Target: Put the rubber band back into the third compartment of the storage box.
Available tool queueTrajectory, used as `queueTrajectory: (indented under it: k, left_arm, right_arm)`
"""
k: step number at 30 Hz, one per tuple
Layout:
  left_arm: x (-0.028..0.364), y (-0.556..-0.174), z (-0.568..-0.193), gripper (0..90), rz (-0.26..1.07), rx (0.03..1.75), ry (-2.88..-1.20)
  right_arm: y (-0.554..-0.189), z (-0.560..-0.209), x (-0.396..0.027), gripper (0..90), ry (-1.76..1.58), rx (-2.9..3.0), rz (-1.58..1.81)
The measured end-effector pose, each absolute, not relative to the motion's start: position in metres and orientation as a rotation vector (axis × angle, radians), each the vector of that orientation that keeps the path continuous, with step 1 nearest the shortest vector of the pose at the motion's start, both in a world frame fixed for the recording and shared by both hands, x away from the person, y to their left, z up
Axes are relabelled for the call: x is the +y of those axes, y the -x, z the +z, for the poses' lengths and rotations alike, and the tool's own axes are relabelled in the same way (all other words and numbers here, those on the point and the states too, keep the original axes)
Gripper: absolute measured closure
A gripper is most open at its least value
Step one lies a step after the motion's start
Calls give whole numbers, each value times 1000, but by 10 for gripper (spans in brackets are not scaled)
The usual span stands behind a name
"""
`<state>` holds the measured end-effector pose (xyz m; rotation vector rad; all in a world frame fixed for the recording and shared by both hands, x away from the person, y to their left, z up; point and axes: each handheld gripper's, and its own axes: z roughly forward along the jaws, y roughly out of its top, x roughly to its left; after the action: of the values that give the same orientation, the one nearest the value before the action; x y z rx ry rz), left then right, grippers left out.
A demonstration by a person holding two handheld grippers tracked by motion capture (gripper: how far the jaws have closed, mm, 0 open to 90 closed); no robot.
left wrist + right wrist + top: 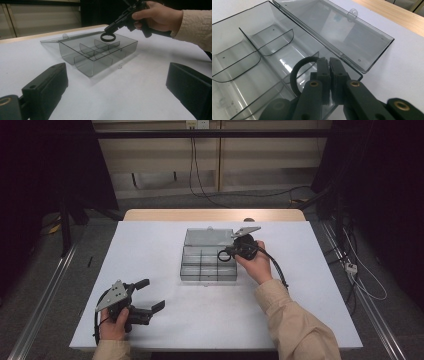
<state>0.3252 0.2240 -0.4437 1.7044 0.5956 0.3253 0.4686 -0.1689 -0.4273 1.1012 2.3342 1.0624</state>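
A clear smoky plastic box (183, 270) with several compartments lies in the middle of the white table, its lid (207, 236) folded open at the far side. My right gripper (229, 253) hovers over the box's right part, shut on a black ring (224, 255). In the right gripper view the pads (324, 65) pinch the ring (297, 68) at its edge above a compartment beside the lid (342, 30). My left gripper (150, 295) rests open near the table's front left, nothing between its jaws. From the left gripper view the ring (108, 37) hangs just above the box (75, 53).
The white table top (300, 285) has bare room on both sides of the box. A wooden edge (215, 215) runs along the table's far side. Cables (200, 185) lie on the floor beyond it.
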Motion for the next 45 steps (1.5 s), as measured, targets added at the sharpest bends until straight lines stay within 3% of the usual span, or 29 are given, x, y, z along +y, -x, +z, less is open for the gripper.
queueTrajectory:
  k: [23, 35, 45]
  left_arm:
    - [223, -325, -443, 36, 325, 595, -1700]
    - [223, -326, -443, 36, 325, 595, -1699]
    - [222, -326, -444, 36, 329, 597, -1705]
  right_arm:
    - [-467, -432, -164, 817, -1069, 2372, 1027]
    - [-460, -422, -174, 493, -1109, 2315, 1124]
    - [-436, -407, -188, 356, -1094, 2306, 1182]
